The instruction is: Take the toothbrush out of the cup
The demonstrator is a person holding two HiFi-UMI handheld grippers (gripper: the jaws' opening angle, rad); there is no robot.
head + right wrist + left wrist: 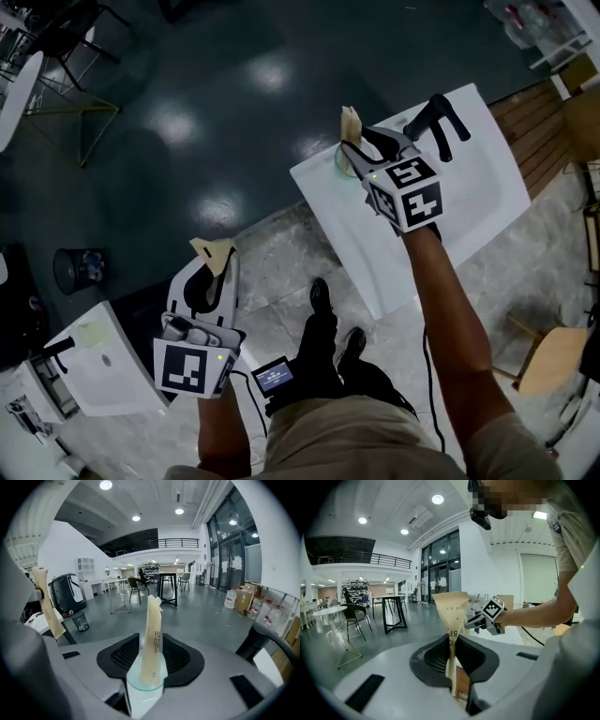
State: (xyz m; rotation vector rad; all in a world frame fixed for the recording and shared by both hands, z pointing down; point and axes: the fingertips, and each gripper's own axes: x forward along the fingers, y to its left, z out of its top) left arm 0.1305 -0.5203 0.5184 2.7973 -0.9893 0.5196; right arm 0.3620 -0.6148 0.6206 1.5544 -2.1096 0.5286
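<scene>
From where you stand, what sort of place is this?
Probably a big open workspace or lab hall: tables and chairs on a polished floor, a railed mezzanine above, tall glass doors.

Wide open over the dark floor [234, 103] across the upper left of the head view, save for a chair [75, 42] in the corner and a black bin [79, 270] at the left edge. Tighter at upper centre over the white counter [469, 216]: glass cup [341, 161] with the wrapped toothbrush [351, 122] upright between the parted jaws of the right gripper [352, 146], black tap [441, 120] just to the right. At lower left, no room in the left gripper [220, 261], clamped on a paper packet [214, 248].
</scene>
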